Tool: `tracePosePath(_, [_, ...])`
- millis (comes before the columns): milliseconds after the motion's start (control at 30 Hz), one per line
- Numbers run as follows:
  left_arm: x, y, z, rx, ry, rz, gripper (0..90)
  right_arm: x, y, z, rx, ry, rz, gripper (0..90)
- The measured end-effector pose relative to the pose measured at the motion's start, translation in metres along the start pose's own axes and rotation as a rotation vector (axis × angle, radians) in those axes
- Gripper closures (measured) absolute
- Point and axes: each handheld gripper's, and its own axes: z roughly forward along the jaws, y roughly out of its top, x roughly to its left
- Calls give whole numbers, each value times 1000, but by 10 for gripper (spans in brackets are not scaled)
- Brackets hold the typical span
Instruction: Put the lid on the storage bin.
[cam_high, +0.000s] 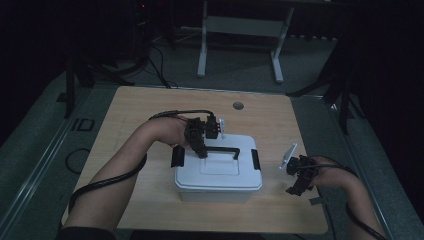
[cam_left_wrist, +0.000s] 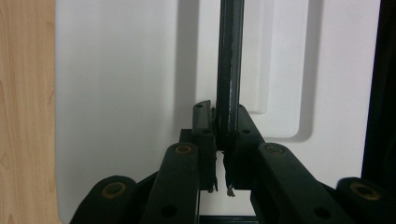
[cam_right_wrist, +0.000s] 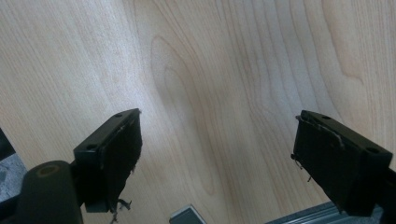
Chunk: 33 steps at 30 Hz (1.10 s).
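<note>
A white plastic box (cam_high: 219, 172) with a lid and black side latches (cam_high: 255, 159) sits in the middle of the wooden table (cam_high: 150, 110). Its black carry handle (cam_high: 225, 150) stands up over the lid. My left gripper (cam_high: 202, 152) is shut on the left end of that handle; in the left gripper view the handle bar (cam_left_wrist: 229, 70) runs up from between the closed jaws over the white lid (cam_left_wrist: 121, 93). My right gripper (cam_high: 299, 186) hovers open over bare wood to the right of the box, with jaws wide apart (cam_right_wrist: 217, 154).
A round cable hole (cam_high: 238, 105) lies near the table's far edge. Beyond the table stand a white desk frame (cam_high: 240, 30) and dark stands on grey floor. The table's right edge is close under my right gripper, with a metal strip (cam_right_wrist: 308, 217) along it.
</note>
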Motion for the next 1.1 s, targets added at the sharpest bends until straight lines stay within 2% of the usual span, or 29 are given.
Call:
tracePosePath(267, [-2,-3,-12,-35,11,-8,831,1,2,1,2,5,-4,150])
tracePosePath(533, [1,-13,-9,-47,9,-24,829,1,3,0,4,5,-2,150])
tracePosePath(600, [6,-21,-5,-50,6,-50,828,1,3,0,8,4,-4,150])
tracePosePath(733, [6,-25,-4,-54,8,-52,828,1,4,0,5,7,-5,150])
tracePosePath(800, [6,-28,-3,-56,-6,-59,828,2,5,1,10,8,-5,150])
tracePosePath(967, [6,-33,-3,-43,2,-77,828,2,6,2,11,13,-10,150])
tracePosePath(1100, [3,-34,-2,-52,19,-75,829,3,7,1,9,9,-13,150])
